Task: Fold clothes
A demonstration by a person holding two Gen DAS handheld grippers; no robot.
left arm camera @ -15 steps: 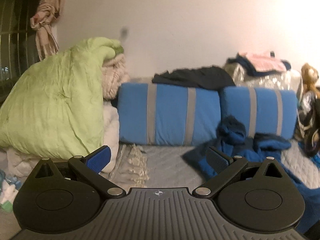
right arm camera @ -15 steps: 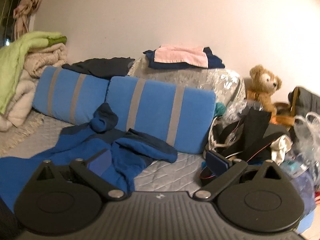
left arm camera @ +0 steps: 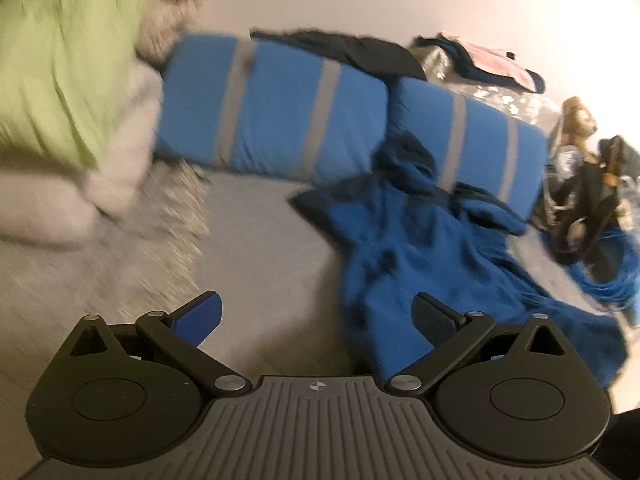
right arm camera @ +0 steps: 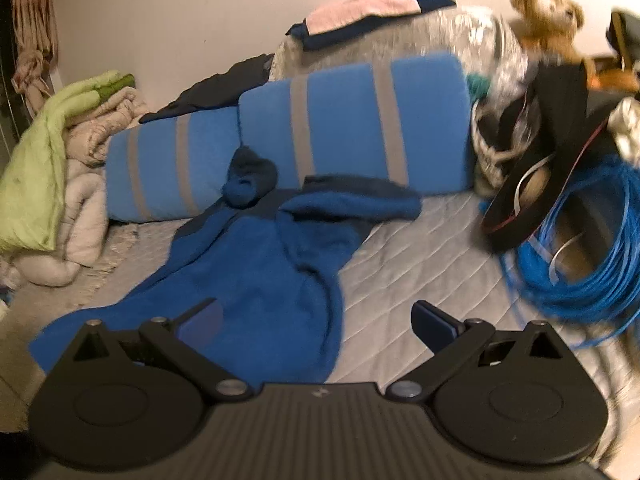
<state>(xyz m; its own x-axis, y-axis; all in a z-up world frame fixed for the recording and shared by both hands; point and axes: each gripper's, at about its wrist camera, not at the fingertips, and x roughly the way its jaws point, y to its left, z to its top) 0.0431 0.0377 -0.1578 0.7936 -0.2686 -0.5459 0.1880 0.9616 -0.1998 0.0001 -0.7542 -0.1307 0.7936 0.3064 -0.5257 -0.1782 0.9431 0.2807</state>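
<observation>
Left gripper [left arm camera: 318, 314]: jaws spread wide, nothing between them, held above the grey quilted bed cover [left arm camera: 260, 248]. Right gripper [right arm camera: 314, 322]: jaws likewise spread, empty. Blue fleece garment [right arm camera: 256, 264] lies crumpled and unfolded on the cover; in the right wrist view it sits ahead of and under the left finger, in the left wrist view ahead of the right finger [left arm camera: 434, 318]. One sleeve end rides up against the blue pillows with grey stripes [right arm camera: 352, 128], which lie straight ahead beyond the jaws in both views. No readable writing or labels; left view is motion-blurred. Only container-like item: a black bag [right arm camera: 548, 152], right of the right jaws; its contents cannot be made out. Just beside it, a coil of blue cord [right arm camera: 592, 264]. Farther back: folded pink and navy clothes [right arm camera: 360, 16] atop a silvery bundle, and a teddy bear [right arm camera: 548, 12]. Left of the jaws: green duvet [left arm camera: 68, 60] on beige bedding.
</observation>
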